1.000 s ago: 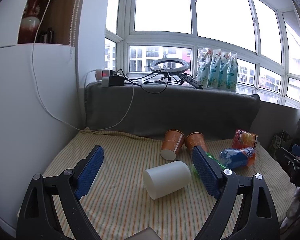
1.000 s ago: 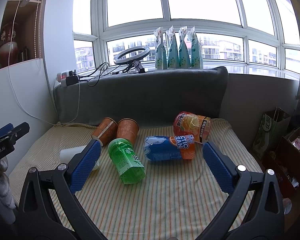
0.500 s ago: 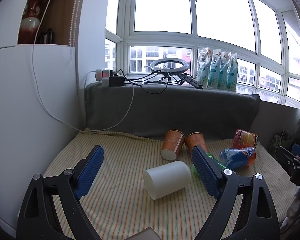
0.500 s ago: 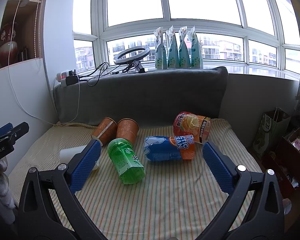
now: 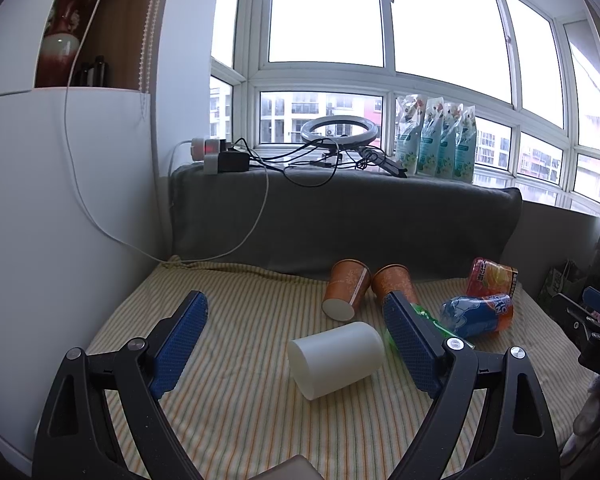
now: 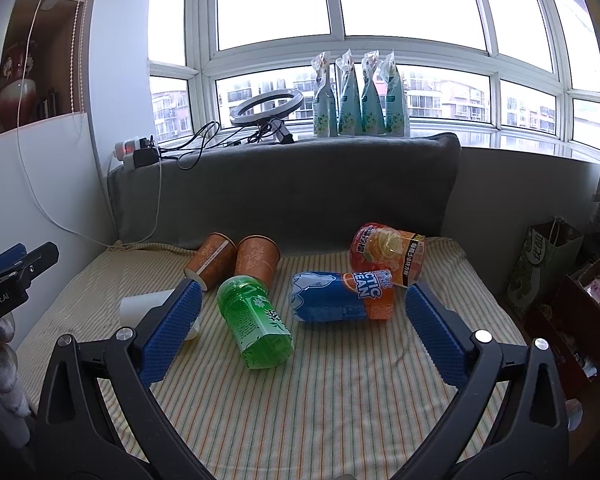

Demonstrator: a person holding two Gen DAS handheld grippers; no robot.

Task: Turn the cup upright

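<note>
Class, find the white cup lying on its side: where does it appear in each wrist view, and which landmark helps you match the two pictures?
Left wrist view: the white cup lies on its side in the lower middle, between the open claw fingers.
Right wrist view: the same cup sits at lower left, partly hidden behind the left finger.
Shared landmark: the two orange paper cups lying just behind it.

Blown-out window [image 5: 326,12] backlight, fisheye-bent edges
</note>
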